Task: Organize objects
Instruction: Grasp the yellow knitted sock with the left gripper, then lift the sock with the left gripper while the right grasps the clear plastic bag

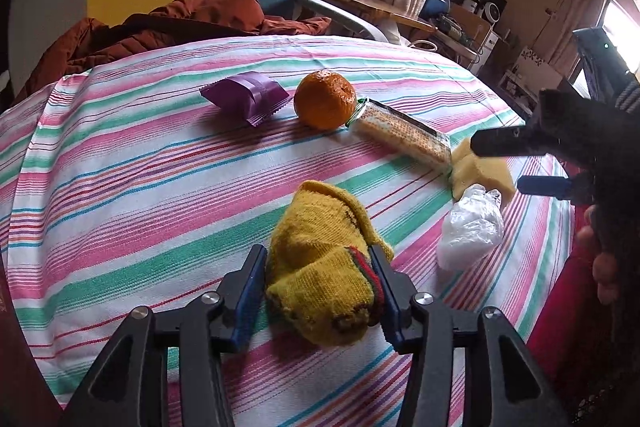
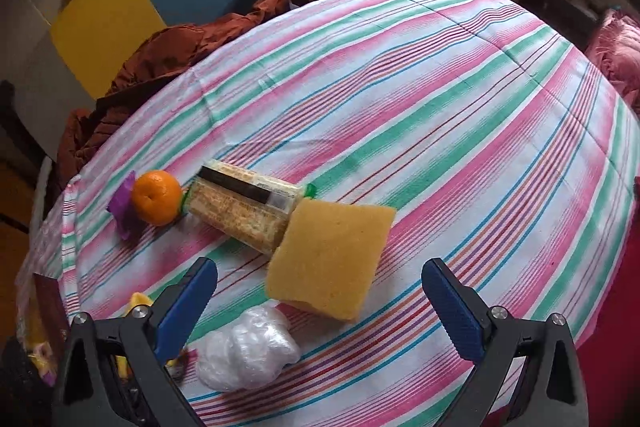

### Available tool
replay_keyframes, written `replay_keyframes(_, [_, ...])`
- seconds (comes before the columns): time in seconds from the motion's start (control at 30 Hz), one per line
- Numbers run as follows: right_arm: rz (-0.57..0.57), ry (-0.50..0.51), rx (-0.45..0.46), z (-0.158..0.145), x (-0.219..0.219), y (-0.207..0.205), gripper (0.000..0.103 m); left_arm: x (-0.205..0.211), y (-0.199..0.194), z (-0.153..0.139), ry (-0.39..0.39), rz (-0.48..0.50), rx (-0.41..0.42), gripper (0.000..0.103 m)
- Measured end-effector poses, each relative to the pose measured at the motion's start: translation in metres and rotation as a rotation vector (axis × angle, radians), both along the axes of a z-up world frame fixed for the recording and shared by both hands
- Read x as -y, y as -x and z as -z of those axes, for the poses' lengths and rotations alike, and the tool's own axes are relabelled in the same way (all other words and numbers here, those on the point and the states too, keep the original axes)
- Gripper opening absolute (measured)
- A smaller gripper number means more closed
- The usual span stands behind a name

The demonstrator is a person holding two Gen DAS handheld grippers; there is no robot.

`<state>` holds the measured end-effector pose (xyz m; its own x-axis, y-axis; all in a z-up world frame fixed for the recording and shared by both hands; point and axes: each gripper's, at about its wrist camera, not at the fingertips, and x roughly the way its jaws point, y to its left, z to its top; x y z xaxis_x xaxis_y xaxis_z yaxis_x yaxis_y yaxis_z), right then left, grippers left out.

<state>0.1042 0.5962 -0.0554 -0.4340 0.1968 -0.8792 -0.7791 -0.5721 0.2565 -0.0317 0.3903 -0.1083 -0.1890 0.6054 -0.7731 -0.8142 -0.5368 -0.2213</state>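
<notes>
Yellow wool sits right between the two fingers of my left claw. It is a knitted sock, bunched up on the striped tabletop. The right finger touches its red and green cuff. The left finger is just beside it, so I think the sock is resting loose and not pinched. The sock is soft and light. It will squash and flop, so I should take it in the thick middle, not by a thin edge.

My right claw is spread wide, with nothing in it. It hangs over the yellow sponge, which lies flat just ahead, between its fingers. The sponge is light and squishy and springs back, so I should pinch its two long sides.

Below the sponge, close to my right claw, is a crumpled clear plastic bag. It is very light and slippery, so it may slide out of a pinch.

Beyond the sponge lies a pack of crackers, touching it. Crackers break, so squeeze gently. Farther off to the left are a round orange, which can roll, and a purple packet.
</notes>
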Motion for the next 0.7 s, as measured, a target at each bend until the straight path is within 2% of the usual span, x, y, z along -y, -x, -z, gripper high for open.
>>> replay_keyframes(0.23, [-0.154,0.074,0.092,0.020,0.024,0.020,0.102,0.000,0.000,0.001,-0.004,0.001,0.001,0.053])
replay_keyframes(0.5, [-0.258,0.117,0.146,0.036,0.042,0.035,0.103,0.000,-0.001,0.002,-0.003,0.003,-0.002,0.054])
replay_keyframes(0.57, [-0.262,0.122,0.133,0.036,0.046,0.033,0.094,0.000,-0.002,0.002,-0.001,0.003,-0.006,0.054])
replay_keyframes(0.7, [-0.250,0.078,0.167,0.037,0.044,0.036,0.084,0.000,-0.002,0.001,-0.005,0.002,-0.005,0.054])
